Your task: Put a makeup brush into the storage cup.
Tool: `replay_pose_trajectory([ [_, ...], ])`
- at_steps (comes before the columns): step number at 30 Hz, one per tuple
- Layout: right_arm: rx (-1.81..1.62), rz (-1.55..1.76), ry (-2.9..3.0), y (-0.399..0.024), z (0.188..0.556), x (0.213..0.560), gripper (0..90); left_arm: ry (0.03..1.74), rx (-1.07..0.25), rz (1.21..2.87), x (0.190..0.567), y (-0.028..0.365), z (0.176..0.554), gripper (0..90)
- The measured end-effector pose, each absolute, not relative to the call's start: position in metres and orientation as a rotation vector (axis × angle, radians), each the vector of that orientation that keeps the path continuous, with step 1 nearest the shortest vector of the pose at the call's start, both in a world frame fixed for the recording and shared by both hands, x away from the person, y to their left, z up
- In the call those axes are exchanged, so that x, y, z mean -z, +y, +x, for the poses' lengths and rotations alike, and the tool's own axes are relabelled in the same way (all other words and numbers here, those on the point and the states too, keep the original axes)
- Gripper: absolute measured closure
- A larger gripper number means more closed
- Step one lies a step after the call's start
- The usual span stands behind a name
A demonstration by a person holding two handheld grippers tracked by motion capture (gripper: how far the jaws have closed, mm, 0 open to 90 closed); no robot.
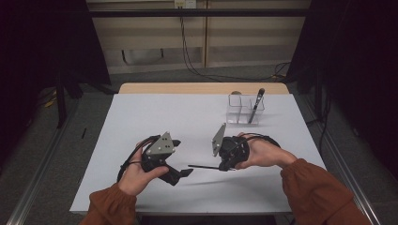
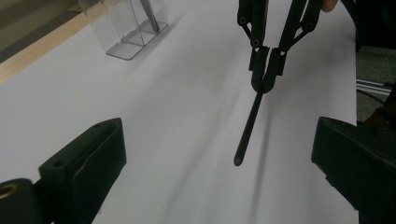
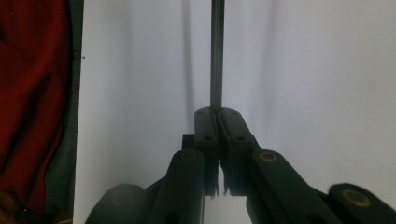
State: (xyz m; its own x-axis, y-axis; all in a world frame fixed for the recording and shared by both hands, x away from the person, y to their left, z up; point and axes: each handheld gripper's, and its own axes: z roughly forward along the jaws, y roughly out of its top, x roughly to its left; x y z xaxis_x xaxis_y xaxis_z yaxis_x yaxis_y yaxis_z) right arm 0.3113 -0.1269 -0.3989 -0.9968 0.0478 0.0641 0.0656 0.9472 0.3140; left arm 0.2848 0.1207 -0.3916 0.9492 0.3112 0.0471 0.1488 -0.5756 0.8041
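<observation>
Here, the right gripper (image 1: 224, 167) holds a thin black pen (image 1: 202, 166) above the white table (image 1: 155, 117).

Its jaws are closed tightly on one end of the pen, and the rest sticks straight out from the tips toward the left gripper (image 1: 184, 173). The left gripper's jaws stand wide apart with nothing between them, near the pen's free end but not touching it. Far beyond the right gripper stands a clear holder (image 1: 239, 108) with another pen (image 1: 256, 105) inside.
</observation>
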Motion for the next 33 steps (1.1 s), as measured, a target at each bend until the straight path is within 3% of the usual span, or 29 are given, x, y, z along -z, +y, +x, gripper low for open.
replay_pose_trajectory([
  [33,0.339,-0.020,-3.057,-0.115,0.308,0.404,87.0,0.181,-0.042,2.512,0.407,0.092,0.293,5.5],
])
